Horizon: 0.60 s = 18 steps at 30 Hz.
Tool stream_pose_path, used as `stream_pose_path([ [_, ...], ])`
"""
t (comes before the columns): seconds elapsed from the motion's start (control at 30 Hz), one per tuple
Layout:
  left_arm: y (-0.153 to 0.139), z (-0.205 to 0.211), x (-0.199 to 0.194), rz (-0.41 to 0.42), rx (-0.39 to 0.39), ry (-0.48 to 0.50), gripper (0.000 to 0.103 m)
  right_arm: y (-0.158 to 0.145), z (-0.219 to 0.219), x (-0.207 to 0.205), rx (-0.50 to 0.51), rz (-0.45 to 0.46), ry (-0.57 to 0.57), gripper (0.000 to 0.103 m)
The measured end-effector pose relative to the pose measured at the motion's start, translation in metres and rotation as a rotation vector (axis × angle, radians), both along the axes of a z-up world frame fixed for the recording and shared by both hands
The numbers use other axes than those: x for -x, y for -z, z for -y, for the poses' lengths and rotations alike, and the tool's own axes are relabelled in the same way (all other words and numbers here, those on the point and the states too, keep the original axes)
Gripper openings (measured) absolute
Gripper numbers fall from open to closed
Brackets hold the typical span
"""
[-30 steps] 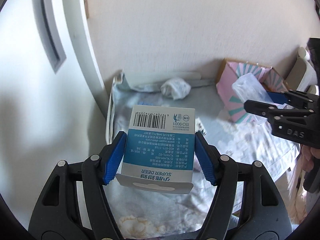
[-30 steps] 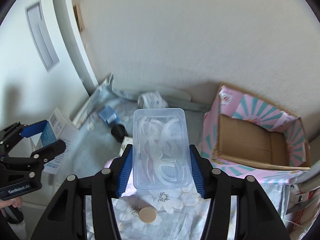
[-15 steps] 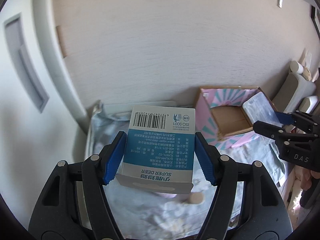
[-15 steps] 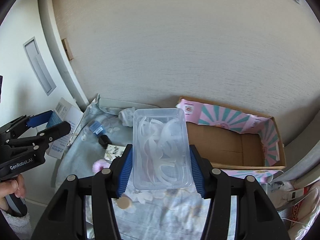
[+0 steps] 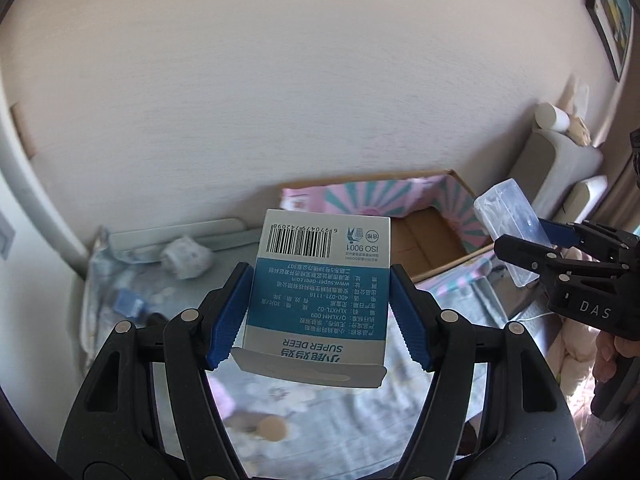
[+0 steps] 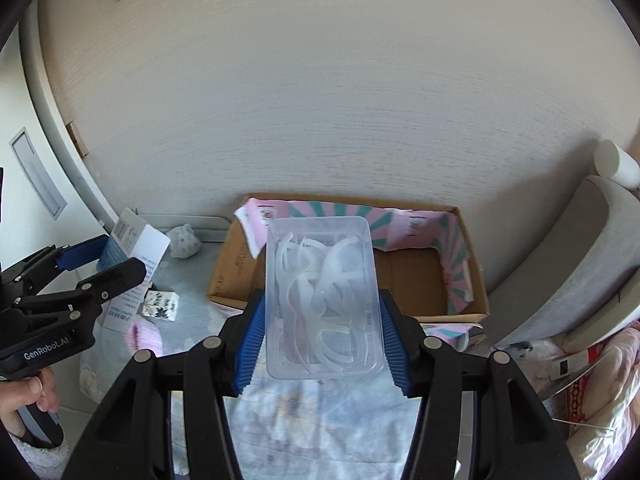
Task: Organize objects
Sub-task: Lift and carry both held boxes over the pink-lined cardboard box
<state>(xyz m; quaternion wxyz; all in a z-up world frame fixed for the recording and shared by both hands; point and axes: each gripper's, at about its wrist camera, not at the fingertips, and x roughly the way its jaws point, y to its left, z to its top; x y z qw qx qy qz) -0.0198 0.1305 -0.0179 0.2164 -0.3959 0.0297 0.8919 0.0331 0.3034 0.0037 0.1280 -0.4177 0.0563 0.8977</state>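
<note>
Both views swung toward the cardboard box (image 6: 416,276); left gripper (image 5: 320,316) fingers clamp the carton (image 5: 320,280).

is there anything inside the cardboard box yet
No, the cardboard box shows only its bare brown floor, while the clear container is held in the right gripper in front of it.

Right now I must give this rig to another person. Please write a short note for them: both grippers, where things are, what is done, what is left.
Left gripper: shut on the blue and white carton, held in the air above the floral cloth.
Right gripper: shut on the clear plastic box of white curved pieces, held in front of the cardboard box.
Done: both items picked up. The cardboard box looks empty where visible.
Left: probably place both items in it, then handle the blue cube, crumpled wad, small printed packet and round tan disc on the cloth.
</note>
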Motion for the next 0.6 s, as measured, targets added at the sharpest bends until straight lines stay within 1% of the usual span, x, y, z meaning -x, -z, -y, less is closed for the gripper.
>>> stream_pose_path([
  [0.1,0.004,-0.023,0.002,0.011,0.002,0.018,0.065,0.001,-0.016,-0.010,-0.017,0.007,0.019,0.050],
  [0.23,0.014,-0.048,0.002,0.023,0.005,0.031,0.065,0.005,-0.039,-0.021,-0.001,0.017,0.039,0.050],
  [0.4,0.018,-0.065,0.002,0.043,0.000,0.035,0.065,0.010,-0.061,-0.030,0.000,0.032,0.035,0.050],
  [0.6,0.021,-0.083,0.008,0.054,0.016,0.026,0.065,0.012,-0.079,-0.024,0.022,0.033,0.018,0.050],
])
